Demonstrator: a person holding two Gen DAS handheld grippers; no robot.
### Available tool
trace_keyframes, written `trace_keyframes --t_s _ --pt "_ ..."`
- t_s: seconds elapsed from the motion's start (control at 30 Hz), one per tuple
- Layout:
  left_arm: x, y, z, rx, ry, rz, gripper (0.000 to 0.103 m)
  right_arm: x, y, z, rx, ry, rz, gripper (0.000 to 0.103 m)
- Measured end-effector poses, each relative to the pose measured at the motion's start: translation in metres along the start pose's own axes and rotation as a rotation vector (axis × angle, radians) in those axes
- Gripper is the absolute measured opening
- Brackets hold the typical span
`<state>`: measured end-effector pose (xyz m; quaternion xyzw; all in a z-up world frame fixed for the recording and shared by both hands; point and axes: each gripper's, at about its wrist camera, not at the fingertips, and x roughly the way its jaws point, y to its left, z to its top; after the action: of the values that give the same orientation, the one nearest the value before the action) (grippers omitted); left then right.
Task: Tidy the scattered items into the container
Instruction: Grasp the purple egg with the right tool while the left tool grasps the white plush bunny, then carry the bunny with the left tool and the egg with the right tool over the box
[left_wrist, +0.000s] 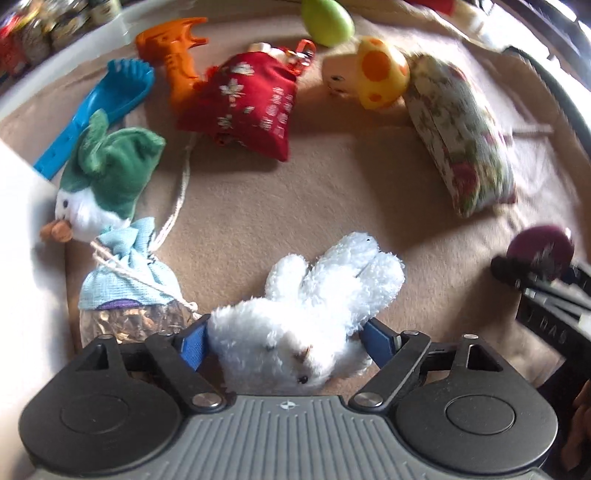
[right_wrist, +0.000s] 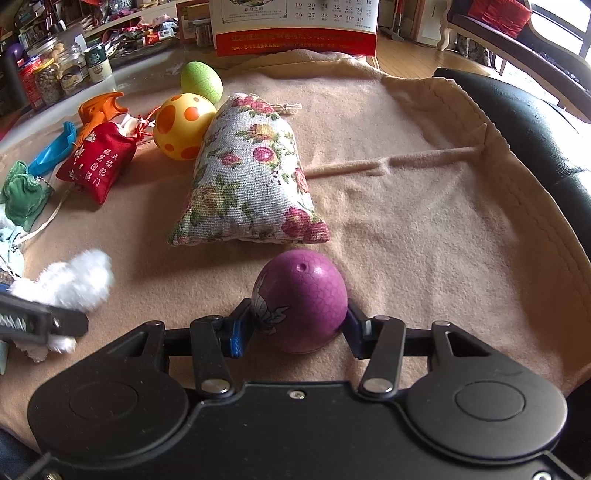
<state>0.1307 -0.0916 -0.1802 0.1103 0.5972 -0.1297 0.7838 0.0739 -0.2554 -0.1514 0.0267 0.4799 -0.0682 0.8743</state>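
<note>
Left claw (left_wrist: 284, 338) clasps the white plush rabbit (left_wrist: 310, 314) on the blanket-covered counter (left_wrist: 332, 192): light, squashy, best pinched mid-body. Right claw (right_wrist: 295, 325) clenches the smaller purple egg (right_wrist: 300, 304): hard, slick, held across its widest part.

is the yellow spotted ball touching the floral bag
Touching. The right wrist view shows the yellow ball pressed against the floral bag near its top, with no gap between them.

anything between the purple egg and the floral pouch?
No. In the right wrist view, only bare beige blanket lies between the purple egg, pinched in the right gripper, and the floral pouch.
</note>
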Motion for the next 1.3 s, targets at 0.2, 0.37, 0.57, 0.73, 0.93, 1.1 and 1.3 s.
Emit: trace_keyframes --t_s 0.2,0.37,0.57,0.73,0.93,1.1,1.3 --pt "0.005 -0.018 -0.001 0.097 0.026 0.028 0.099 0.000 -0.006 -0.002 0.008 -0.001 0.010 0.059" --pt "0.011 -0.013 0.003 0.067 0.061 -0.002 0.103 0.000 -0.014 -0.002 0.042 -0.002 0.022 0.059" --pt "0.006 -0.016 0.007 0.076 0.029 -0.011 0.087 0.001 -0.010 -0.003 0.034 0.001 0.015 0.059" --pt "0.003 -0.008 0.013 0.021 0.017 -0.029 0.075 0.000 -0.009 -0.006 0.024 -0.002 0.010 0.059" --pt "0.002 -0.008 0.017 -0.007 0.003 -0.048 0.065 -0.003 -0.010 -0.006 0.028 -0.012 0.011 0.049" --pt "0.001 -0.006 0.022 -0.053 -0.005 -0.078 0.058 -0.005 -0.013 -0.008 0.036 -0.025 0.018 0.049" --pt "-0.005 0.000 0.020 -0.049 -0.025 -0.079 0.057 -0.010 -0.019 -0.009 0.052 -0.047 0.026 0.049"
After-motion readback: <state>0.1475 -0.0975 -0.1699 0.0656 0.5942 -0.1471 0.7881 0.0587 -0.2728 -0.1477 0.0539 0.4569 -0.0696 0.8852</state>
